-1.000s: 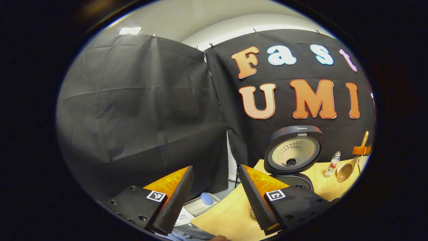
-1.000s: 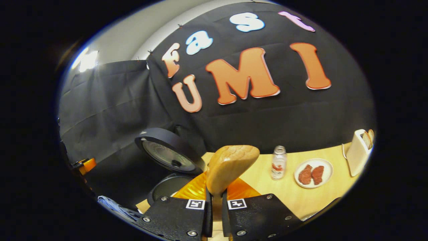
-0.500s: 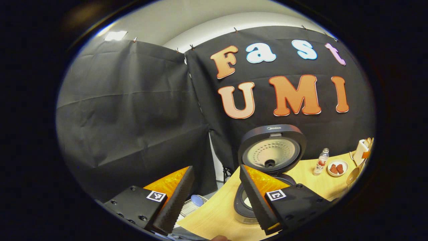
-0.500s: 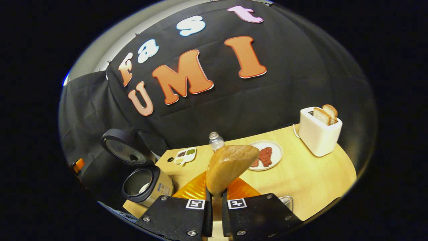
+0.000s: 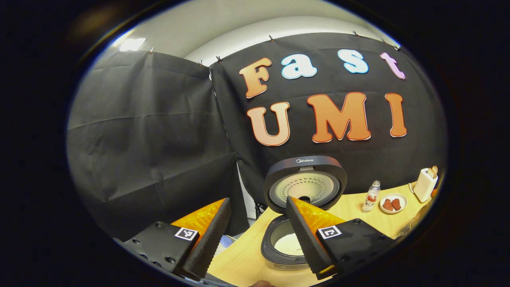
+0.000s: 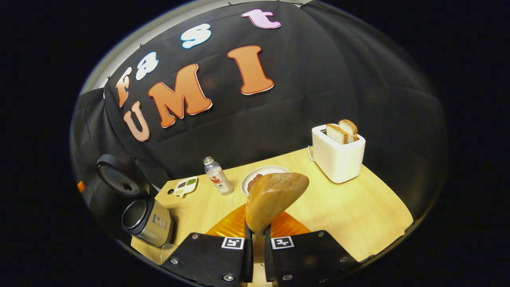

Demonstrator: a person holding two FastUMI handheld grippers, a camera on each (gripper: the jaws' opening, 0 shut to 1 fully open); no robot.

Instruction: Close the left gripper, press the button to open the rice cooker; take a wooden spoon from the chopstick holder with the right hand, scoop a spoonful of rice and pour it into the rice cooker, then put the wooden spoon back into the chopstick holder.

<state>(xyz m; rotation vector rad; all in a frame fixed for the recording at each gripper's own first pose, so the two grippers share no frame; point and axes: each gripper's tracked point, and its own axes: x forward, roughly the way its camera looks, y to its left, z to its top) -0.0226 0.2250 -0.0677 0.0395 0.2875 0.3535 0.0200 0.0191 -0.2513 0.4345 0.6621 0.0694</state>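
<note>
Clamping the neck of a light-brown wooden spoon (image 6: 275, 195), the right tongs (image 6: 255, 249) sit low at centre frame, bowl raised over the pale wood counter (image 6: 358, 215). Left tongs (image 5: 257, 235) gape wide apart, empty. Behind them, lower centre, the dark round rice cooker (image 5: 285, 249) stands lid up, white rice (image 5: 290, 244) inside. A white toaster (image 6: 338, 155) stands at the right.

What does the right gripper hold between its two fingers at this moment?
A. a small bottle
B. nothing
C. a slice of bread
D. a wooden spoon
D: in the right gripper view, the right gripper has both fingers pressed on the handle of the wooden spoon.
</note>
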